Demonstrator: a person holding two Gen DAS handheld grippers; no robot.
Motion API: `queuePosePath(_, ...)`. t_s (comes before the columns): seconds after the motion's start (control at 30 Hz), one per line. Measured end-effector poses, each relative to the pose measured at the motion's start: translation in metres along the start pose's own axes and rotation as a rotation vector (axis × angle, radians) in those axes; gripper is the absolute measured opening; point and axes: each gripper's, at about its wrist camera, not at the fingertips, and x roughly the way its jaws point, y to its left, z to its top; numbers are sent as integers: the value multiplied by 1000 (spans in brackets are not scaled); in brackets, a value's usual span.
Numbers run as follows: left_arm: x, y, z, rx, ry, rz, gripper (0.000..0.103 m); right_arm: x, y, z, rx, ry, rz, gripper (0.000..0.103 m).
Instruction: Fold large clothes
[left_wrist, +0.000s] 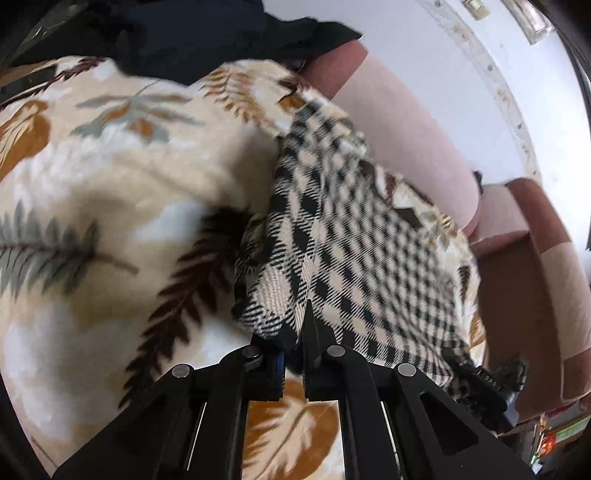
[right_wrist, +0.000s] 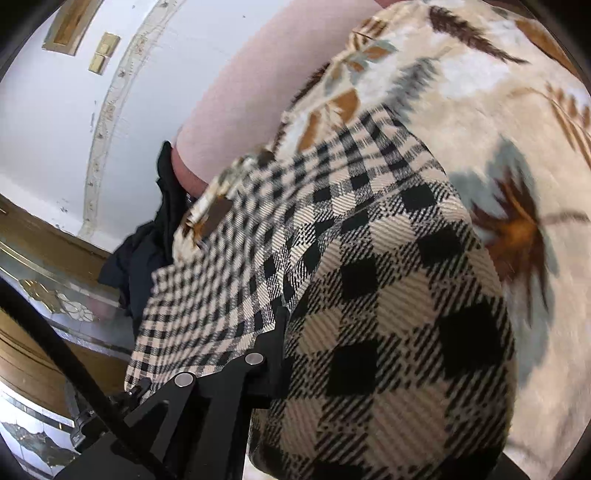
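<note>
A black-and-cream checked garment (left_wrist: 354, 258) lies on a leaf-patterned blanket (left_wrist: 122, 177). My left gripper (left_wrist: 295, 332) is shut on a bunched edge of the checked garment, which hangs over its fingers and runs off to the right. In the right wrist view the same checked garment (right_wrist: 388, 314) drapes over my right gripper (right_wrist: 295, 332) and hides its right finger. Only the left finger (right_wrist: 279, 332) shows, pressed against the cloth. The right gripper looks shut on the garment.
The leaf-patterned blanket (right_wrist: 498, 110) covers a pink and brown sofa (left_wrist: 406, 122). Dark clothes (left_wrist: 192, 33) lie piled at the back, and more dark cloth (right_wrist: 155, 240) hangs at the sofa end. A white wall (left_wrist: 461, 55) stands behind.
</note>
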Motion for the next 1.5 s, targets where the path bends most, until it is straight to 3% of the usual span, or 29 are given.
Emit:
queuePosePath(0.1,-3,19,-1,-30,6,15,8,6,0,-5,-81,6,-83,13)
queuePosePath(0.17,-12,31,1,-45,-26,23,12,1,-3,-9,-115,-16,-172,37)
queuePosePath(0.23,-21,41,5,-56,-55,39,20,-16,-10,-17,-108,-38,-203,49)
queuePosePath(0.3,-33,50,10,-54,-114,118,21,-34,-19,-23,-89,-57,-212,50)
queuePosePath(0.4,-48,62,20,-56,-173,191,21,-76,-23,-34,-96,-154,-299,50)
queuePosePath(0.5,-53,71,27,-80,-185,182,21,-91,-2,-34,-158,-208,-341,50)
queuePosePath(0.57,-49,73,30,-85,-174,167,22,-85,28,-35,-226,-197,-317,50)
queuePosePath(0.63,-44,69,29,-71,-158,165,22,-59,66,-36,-324,-146,-279,48)
queuePosePath(0.73,-39,66,31,-43,-158,203,22,-5,123,-44,-465,-45,-236,25)
queuePosePath(0.8,-42,73,35,-54,-167,208,22,31,153,-51,-542,2,-225,24)
queuePosePath(0.9,-50,87,41,-95,-201,223,37,96,194,-60,-607,97,-186,24)
queuePosePath(1.13,-62,115,55,-146,-230,252,37,216,240,-84,-616,254,-173,24)
queuePosePath(1.23,-60,114,56,-154,-223,228,37,228,249,-89,-647,262,-185,26)
queuePosePath(1.37,-51,95,52,-81,-206,198,37,223,260,-80,-684,286,-155,26)
queuePosePath(1.5,-26,71,41,-12,-134,172,37,222,264,-63,-666,254,-163,26)
